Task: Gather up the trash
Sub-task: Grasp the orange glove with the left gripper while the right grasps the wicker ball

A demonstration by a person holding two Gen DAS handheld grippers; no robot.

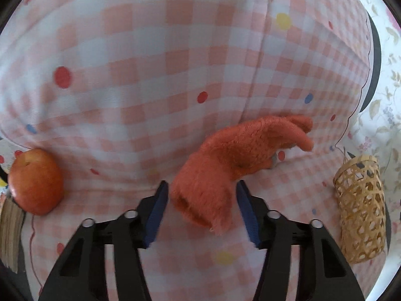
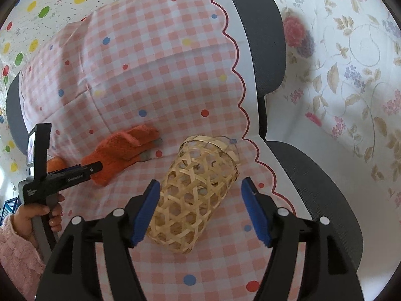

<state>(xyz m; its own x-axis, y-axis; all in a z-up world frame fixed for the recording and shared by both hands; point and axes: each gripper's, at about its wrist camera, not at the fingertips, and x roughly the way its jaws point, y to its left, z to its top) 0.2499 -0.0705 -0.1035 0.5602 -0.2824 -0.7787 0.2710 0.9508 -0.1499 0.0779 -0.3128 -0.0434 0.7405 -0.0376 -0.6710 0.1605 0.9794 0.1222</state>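
An orange fuzzy glove [image 1: 238,160] lies flat on a pink-and-white checked cloth [image 1: 150,75] draped over a dark office chair [image 2: 263,25]. The glove's cuff sits between the blue pads of the left hand-held gripper [image 1: 201,210]; the jaws stand about half open, close on either side of the cuff, and they do not yet seem to pinch it. Just beside the glove, a woven bamboo basket [image 2: 195,195] lies tipped on its side on the same cloth. The right hand-held gripper [image 2: 200,213] straddles the basket's lower end, its jaws fairly wide; one pad is near the weave, the other well clear. The basket looks empty, though its inside is only partly visible through the lattice. An apple [image 1: 35,180] rests at the cloth's edge, apart from the glove. A person's hand [image 2: 37,215] in a pink sleeve holds the left tool. Judged from this, collecting has barely begun: nothing is lifted and nothing is in the basket.
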